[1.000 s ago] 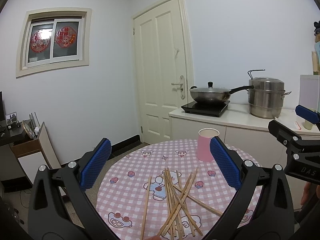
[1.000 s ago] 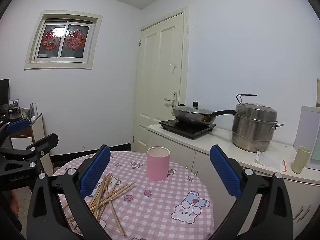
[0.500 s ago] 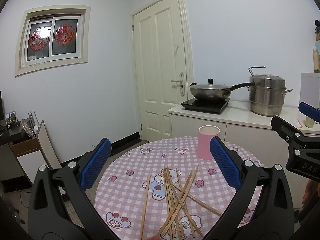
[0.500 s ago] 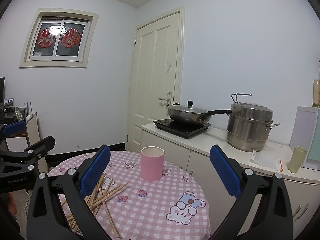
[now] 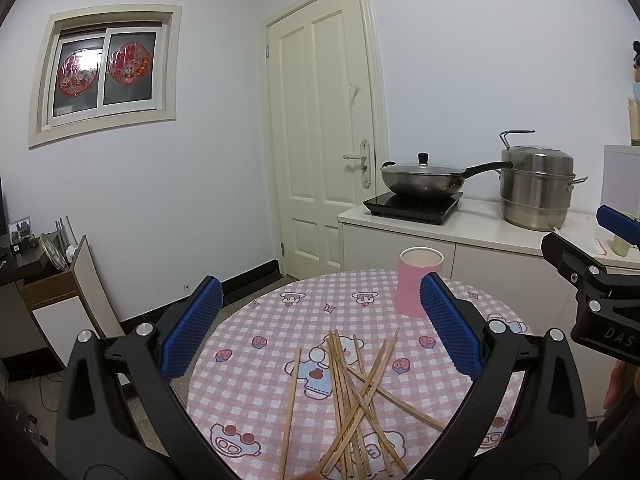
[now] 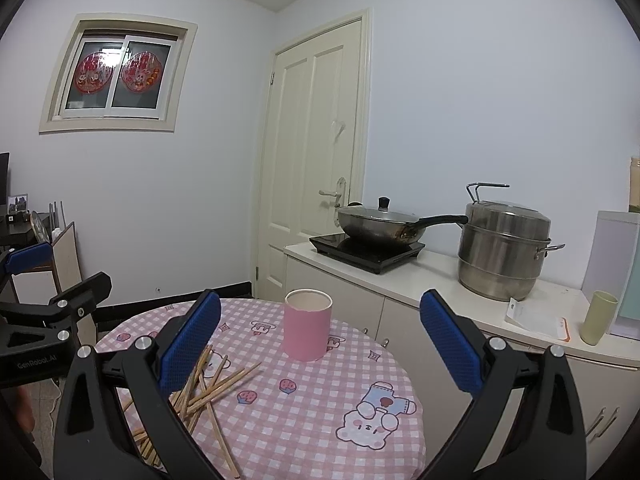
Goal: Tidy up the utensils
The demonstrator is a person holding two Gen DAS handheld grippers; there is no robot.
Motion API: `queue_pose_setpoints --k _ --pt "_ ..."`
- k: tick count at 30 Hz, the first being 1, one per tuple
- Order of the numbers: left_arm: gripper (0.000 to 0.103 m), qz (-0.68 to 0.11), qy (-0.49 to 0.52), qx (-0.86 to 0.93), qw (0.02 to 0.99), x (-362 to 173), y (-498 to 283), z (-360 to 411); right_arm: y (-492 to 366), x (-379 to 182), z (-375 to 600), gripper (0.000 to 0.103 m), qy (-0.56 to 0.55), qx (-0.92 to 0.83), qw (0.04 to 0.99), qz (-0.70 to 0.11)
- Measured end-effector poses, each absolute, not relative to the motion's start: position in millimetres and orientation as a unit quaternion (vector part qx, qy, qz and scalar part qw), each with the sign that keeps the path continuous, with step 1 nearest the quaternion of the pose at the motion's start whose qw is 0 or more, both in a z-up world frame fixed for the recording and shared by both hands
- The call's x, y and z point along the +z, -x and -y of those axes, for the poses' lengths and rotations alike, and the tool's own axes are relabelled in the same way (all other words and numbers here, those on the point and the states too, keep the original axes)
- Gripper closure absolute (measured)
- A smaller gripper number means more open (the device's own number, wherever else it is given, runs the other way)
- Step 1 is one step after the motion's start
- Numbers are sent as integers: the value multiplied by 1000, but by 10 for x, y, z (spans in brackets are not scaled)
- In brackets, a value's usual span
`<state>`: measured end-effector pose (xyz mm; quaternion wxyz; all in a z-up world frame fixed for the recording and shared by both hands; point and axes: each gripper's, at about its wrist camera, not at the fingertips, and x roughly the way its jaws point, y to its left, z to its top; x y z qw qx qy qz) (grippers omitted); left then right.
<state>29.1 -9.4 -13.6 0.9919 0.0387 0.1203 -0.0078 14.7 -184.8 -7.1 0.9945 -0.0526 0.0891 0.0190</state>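
Checkered round table (image 5: 256,320) is holding scattered chopsticks (image 5: 352,392); pink cup (image 6: 307,324) is sitting empty; left gripper (image 5: 320,332) and right gripper (image 6: 320,336) are both gaping wide, gripping nothing; sorting's looking barely started.

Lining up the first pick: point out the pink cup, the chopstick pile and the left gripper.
pink cup (image 6: 307,330), right wrist view, front wall.
chopstick pile (image 5: 352,396), left wrist view, where sticks cross.
left gripper (image 5: 320,328), left wrist view, midway between fingertips.

Home kitchen: wok (image 6: 380,226) on cooktop (image 6: 366,251), steamer pot (image 6: 502,250).

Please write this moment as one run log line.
left tongs: open, above chopsticks | right tongs: open, empty | chopsticks: loose pile on table | pink cup: upright
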Motion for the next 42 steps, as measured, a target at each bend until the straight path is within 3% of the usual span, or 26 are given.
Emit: queue_pose_setpoints --k 25,35,42 --pt "6 -139 -38 0 990 -244 -422 71 -279 -189 1822 7 54 26 993 -105" --pt "6 -210 -23 4 978 -515 -774 -105 -541 -397 1763 7 54 52 987 -141" --pt "6 -281 -7 -1 960 -828 -1078 -320 -904 -679 1721 7 51 75 974 -209"
